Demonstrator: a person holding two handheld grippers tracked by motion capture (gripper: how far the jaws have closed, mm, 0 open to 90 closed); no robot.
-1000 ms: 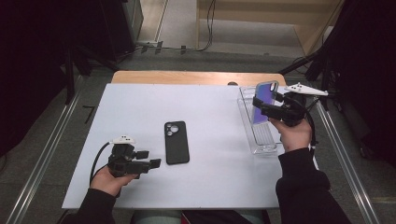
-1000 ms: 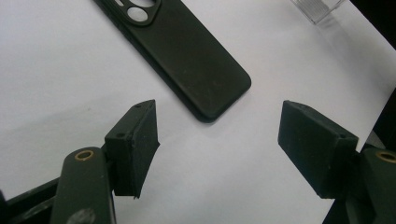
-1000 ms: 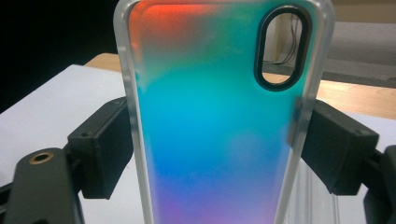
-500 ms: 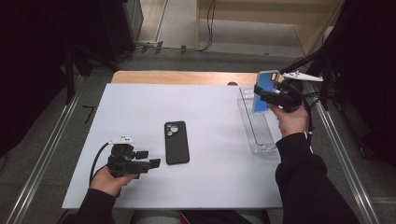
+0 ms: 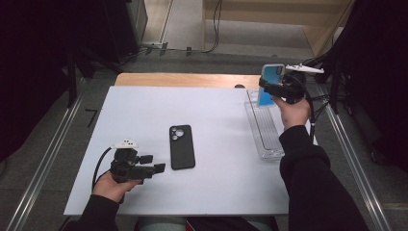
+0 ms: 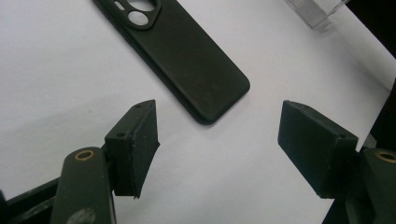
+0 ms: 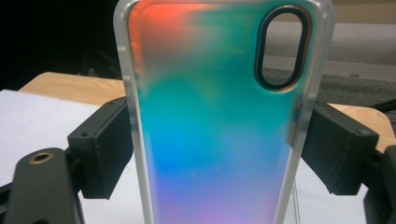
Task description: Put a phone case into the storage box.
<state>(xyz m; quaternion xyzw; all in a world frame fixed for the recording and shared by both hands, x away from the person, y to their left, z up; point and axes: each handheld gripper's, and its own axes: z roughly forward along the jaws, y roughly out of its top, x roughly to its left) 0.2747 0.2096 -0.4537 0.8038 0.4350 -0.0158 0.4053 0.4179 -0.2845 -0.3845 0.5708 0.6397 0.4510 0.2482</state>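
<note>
Iridescent phone case (image 7: pixel 219 121) sits gripped in right claw (image 5: pixel 275 89) above clear tray (image 5: pixel 267 132); left claw (image 6: pixel 219 144) open near black phone (image 5: pixel 182 146).

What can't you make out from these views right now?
- Iridescent phone case: bottom end cut off by the right gripper view's lower edge.
- Black phone: camera end cropped by the left gripper view's top edge.
- Clear tray: contents too small in the high view.

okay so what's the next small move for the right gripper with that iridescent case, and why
Probably carry the iridescent case toward the black phone at mid-table: the right gripper is clamped on it above the clear tray, and the left gripper waits open beside the phone.
</note>
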